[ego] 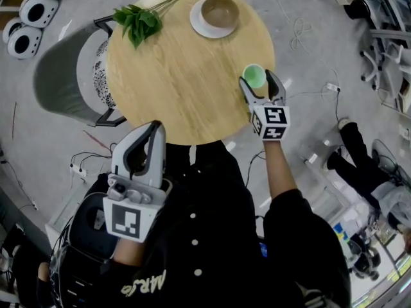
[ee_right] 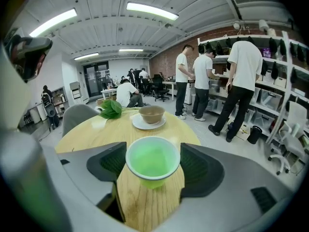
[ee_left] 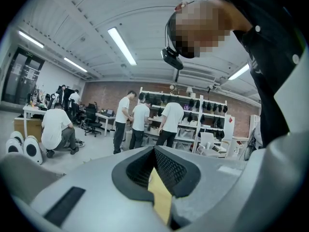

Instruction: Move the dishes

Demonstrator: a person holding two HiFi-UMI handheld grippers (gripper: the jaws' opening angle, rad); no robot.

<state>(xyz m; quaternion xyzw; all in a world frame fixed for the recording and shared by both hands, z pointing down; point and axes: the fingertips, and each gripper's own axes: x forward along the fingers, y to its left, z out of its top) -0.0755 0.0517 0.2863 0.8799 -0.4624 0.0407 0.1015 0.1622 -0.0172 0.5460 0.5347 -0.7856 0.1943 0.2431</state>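
A small green cup [ego: 254, 76] with a white rim sits between the fingertips of my right gripper [ego: 260, 85], over the right edge of the round wooden table [ego: 180, 76]. In the right gripper view both pads touch the cup [ee_right: 152, 159], which hangs just above the wood, so that gripper [ee_right: 153, 166] is shut on it. A brown bowl [ego: 220, 10] rests on a white saucer [ego: 200, 23] at the table's far side. My left gripper [ego: 146, 133] is shut and empty, held off the table near the person's body; its view shows its closed jaws [ee_left: 157, 170] pointing into the room.
A sprig of green leaves [ego: 138, 21] lies at the table's far left. A grey chair [ego: 64, 76] stands against the left side. Cables run over the floor, and shelves [ee_right: 285, 81] and several people [ee_right: 241, 81] stand to the right.
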